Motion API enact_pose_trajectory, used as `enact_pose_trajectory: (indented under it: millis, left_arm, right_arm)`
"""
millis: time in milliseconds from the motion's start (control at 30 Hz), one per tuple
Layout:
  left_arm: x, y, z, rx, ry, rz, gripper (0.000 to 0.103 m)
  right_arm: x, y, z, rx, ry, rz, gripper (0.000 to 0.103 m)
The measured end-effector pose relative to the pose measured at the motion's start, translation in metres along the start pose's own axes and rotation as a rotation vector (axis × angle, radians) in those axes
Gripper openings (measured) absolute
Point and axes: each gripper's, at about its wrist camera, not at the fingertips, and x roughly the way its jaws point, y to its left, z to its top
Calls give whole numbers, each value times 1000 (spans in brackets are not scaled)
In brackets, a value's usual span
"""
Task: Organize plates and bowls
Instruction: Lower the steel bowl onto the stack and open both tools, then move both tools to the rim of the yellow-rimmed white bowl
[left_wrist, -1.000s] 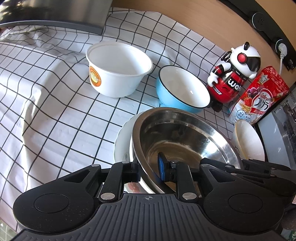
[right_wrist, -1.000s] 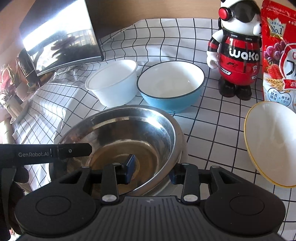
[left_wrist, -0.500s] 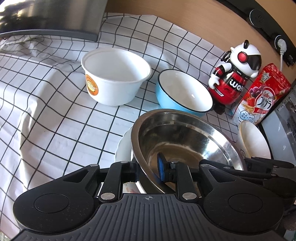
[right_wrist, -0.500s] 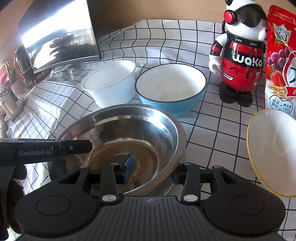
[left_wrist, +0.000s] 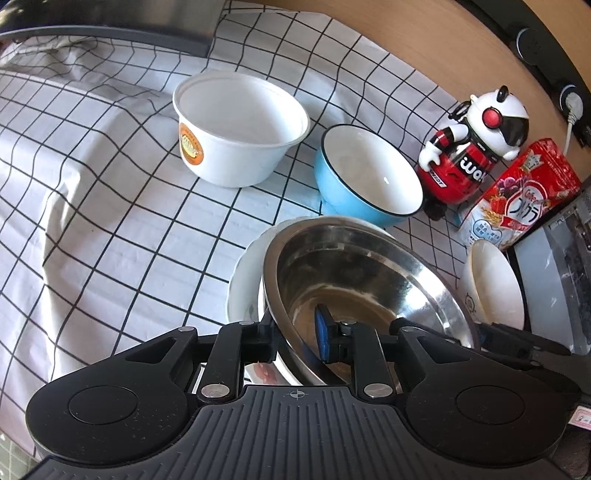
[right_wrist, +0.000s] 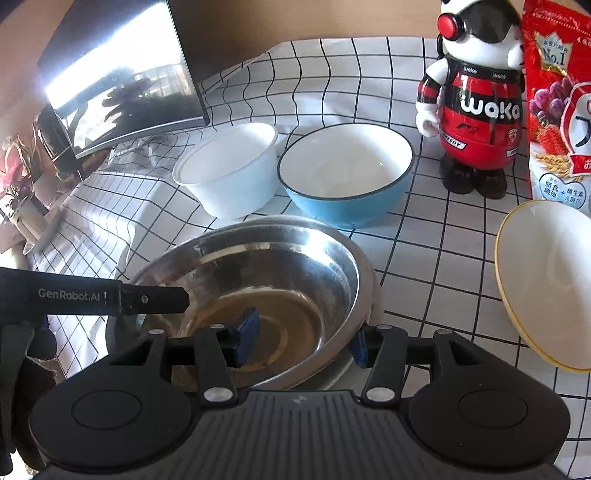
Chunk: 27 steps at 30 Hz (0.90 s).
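Observation:
A steel bowl (left_wrist: 354, 280) sits tilted on a white plate (left_wrist: 245, 284) on the checked cloth; it also shows in the right wrist view (right_wrist: 258, 280). My left gripper (left_wrist: 295, 338) is shut on the steel bowl's near rim, one pad inside, one outside. My right gripper (right_wrist: 301, 341) straddles the opposite rim, its jaws wide apart. A white tub (left_wrist: 240, 125) and a blue bowl (left_wrist: 369, 177) stand behind. A cream bowl (right_wrist: 546, 280) lies to the right.
A red and white toy robot (right_wrist: 476, 99) and a red cereal bag (right_wrist: 557, 107) stand at the back right. A dark monitor (right_wrist: 118, 81) stands at the back left. A grey appliance (left_wrist: 554, 273) borders the right edge.
Both grippers keep their places on the steel bowl's rim. The bowl and both cameras have shifted slightly; the far bowls sit a little lower in view.

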Motion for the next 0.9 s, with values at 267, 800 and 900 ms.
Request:
enact_pose_trajectory:
  millis: [267,800,900]
  left_arm:
    - [7,-1,-3,43,-3,-8,24]
    - [1,1,-1,75,-20,-31,27]
    - [-8,5,1,70,-38,-46,32]
  right_arm:
    - [-15,-8,-3,43,-55,3,50]
    - [-37,-11,-5,60,-93,9,50]
    - [-44,-12,-7,43,-133,-17,50]
